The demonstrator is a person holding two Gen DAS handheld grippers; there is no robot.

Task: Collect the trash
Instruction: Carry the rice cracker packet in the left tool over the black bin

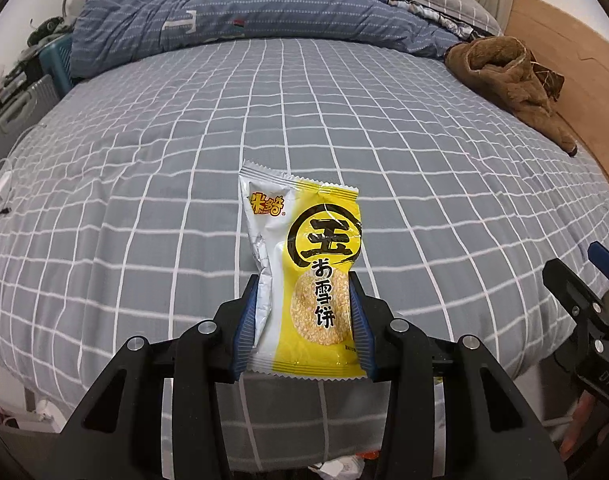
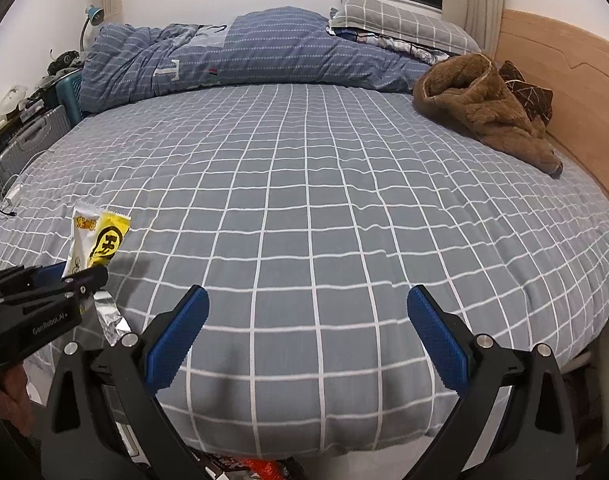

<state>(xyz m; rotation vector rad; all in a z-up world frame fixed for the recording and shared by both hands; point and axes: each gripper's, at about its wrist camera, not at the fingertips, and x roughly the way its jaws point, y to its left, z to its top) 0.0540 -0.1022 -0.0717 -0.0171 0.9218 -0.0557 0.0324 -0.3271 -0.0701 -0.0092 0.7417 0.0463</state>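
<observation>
Left wrist camera gives me the clearest look: my left gripper (image 1: 310, 312) is clamped narrowly on a rice cracker packet (image 1: 304, 276), its blue ribbed pads (image 1: 246, 320) pressing the packet's two long edges near the lower half. The packet stands upright between the pads, lifted clear above the bed sheet (image 1: 144, 184). It is a glossy plastic pillow pack, white on one side and yellow on the other, with crimped serrated seals at top and bottom, a black ring logo and a printed round cracker. The film is creased where the pads squeeze it.

From the right wrist camera I see my right gripper (image 2: 308, 340) spread wide, nothing between its blue textured pads (image 2: 176, 340), hanging over the near edge of the bed. The left gripper and packet show at that view's left margin, and a crumpled piece of silvery foil (image 2: 110, 316) shows just below them.

The sheet is grey cotton with a white grid, lightly wrinkled. A blue striped quilt (image 1: 224, 24) lies bunched along the far side, a fuzzy brown garment (image 1: 512, 84) sits crumpled by the wooden headboard (image 1: 576, 80), and a checked pillow (image 2: 404, 24) rests in the corner.
</observation>
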